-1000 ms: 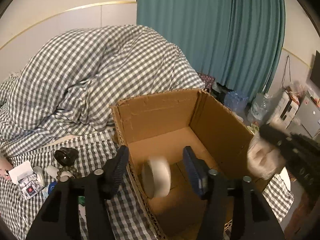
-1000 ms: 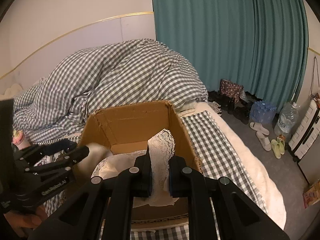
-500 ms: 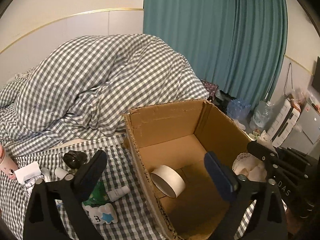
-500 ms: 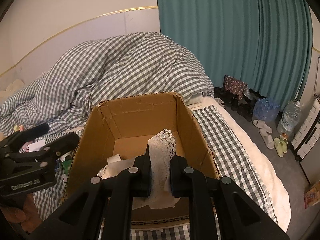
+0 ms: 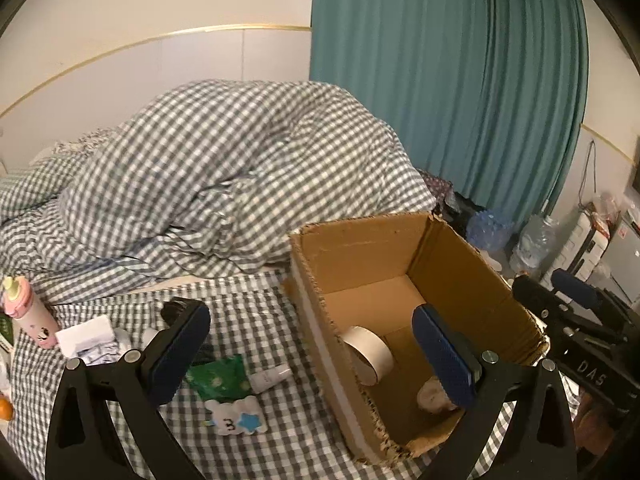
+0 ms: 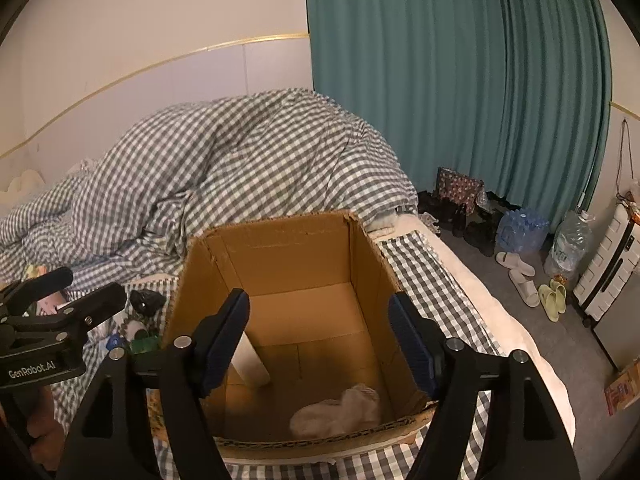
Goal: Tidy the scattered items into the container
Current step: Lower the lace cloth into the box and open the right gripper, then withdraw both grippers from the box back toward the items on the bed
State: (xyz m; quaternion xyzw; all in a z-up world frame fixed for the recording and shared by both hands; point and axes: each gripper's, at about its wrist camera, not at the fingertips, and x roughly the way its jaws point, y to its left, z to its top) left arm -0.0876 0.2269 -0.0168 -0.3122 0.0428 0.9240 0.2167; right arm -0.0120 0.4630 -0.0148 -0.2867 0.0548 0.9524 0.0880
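An open cardboard box (image 5: 362,242) (image 6: 280,240) stands on the checked bed. Inside it lie a white tape roll (image 5: 370,354) (image 6: 252,364) and a crumpled lace cloth (image 6: 340,410) (image 5: 432,398). My left gripper (image 5: 312,354) is open and empty, over the box's left wall. My right gripper (image 6: 320,338) is open and empty above the box. It also shows at the right of the left wrist view (image 5: 560,288). Left of the box lie a green packet (image 5: 220,378), a small white bottle (image 5: 270,376), a star-marked white item (image 5: 236,422), a pink bottle (image 5: 30,312) and a black item (image 6: 146,300).
A heaped checked duvet (image 5: 224,168) fills the bed behind the box. The bed's right edge (image 6: 500,308) drops to a floor with slippers (image 6: 520,276), water bottles and a suitcase (image 6: 608,264). A teal curtain hangs behind.
My right gripper opened and the lace cloth dropped into the box. My left gripper let the tape roll go into the box, opened wide and drew back to the left.
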